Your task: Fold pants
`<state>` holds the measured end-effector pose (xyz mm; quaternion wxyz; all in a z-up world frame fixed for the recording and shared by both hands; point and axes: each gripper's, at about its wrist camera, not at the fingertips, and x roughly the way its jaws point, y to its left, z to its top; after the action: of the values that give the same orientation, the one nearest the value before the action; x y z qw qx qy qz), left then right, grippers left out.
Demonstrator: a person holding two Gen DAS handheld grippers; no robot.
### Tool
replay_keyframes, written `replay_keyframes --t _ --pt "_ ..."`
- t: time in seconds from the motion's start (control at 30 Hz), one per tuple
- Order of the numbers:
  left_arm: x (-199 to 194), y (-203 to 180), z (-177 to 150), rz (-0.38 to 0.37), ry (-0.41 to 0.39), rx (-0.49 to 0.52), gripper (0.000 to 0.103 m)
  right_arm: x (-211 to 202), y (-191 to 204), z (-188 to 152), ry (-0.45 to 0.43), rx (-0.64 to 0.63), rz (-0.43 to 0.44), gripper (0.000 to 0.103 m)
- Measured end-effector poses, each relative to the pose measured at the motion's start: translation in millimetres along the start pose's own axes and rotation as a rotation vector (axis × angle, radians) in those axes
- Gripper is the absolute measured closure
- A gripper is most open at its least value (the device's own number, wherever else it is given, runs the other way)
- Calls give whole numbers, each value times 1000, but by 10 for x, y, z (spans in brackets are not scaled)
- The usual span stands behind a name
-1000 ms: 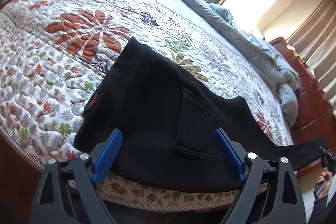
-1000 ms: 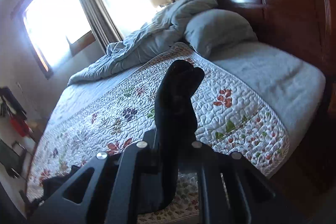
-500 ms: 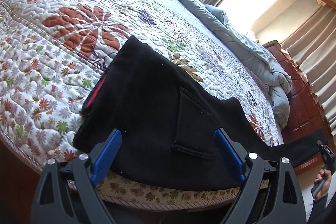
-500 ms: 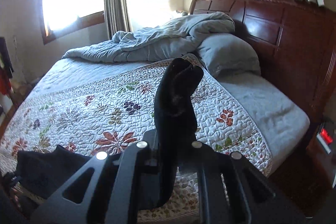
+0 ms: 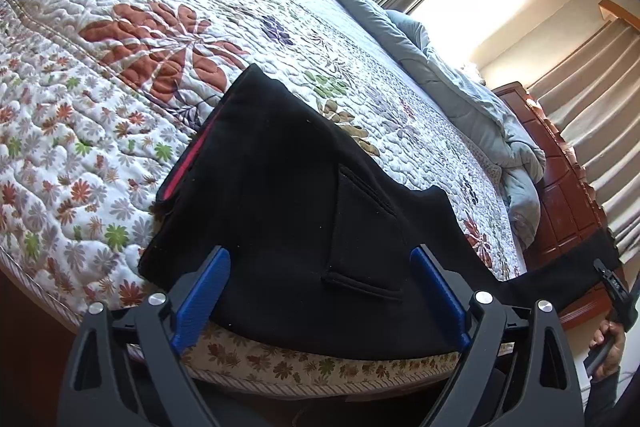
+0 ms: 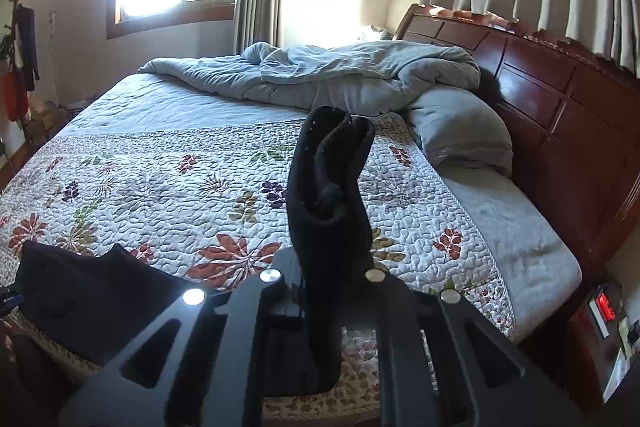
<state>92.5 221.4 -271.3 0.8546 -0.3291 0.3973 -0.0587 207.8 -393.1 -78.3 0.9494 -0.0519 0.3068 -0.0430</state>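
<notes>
Draping over the near edge of the bed [image 5: 120, 75], the black pants [image 5: 288, 211] lie waist-end flat on the quilt while one leg runs off toward the headboard corner, limp, light and sure to sag. My right gripper [image 6: 320, 307] is pressed together on the bunched leg cuff [image 6: 328, 179]. My left gripper [image 5: 320, 291], fingers spread and holding nothing, hovers at the waist end; I judge the hem corner the best hold.

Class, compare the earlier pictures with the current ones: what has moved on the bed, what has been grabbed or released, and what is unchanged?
The right claw has swung level to face across the bed, lifting the pants leg it clamps higher. The waistband has opened, showing more red lining. Nothing was grabbed or released. The left claw stays open over the pants' seat.
</notes>
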Motion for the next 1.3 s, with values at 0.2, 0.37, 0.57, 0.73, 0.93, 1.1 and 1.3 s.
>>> replay_keyframes --t 0.2,0.37,0.57,0.73,0.93,1.1,1.3 --pt "-26 12 -19 -12 0 -11 11 -17 283 4 0 -85 1 94" --pt "-42 20 -27 -20 0 -18 11 -15 513 -23 -5 -151 -6 94" --pt "-52 22 -38 -25 1 -21 11 19 704 -28 1 -198 9 94" --pt "-58 29 -43 -28 4 -22 11 38 829 -33 7 -220 25 94" --pt "-55 23 -53 -26 13 -19 11 60 991 -82 19 -243 48 94" --pt "-29 3 -49 -17 24 -18 11 69 1127 -128 17 -277 66 94" --pt "24 -13 -24 -9 35 -17 11 90 1260 -151 10 -309 85 94"
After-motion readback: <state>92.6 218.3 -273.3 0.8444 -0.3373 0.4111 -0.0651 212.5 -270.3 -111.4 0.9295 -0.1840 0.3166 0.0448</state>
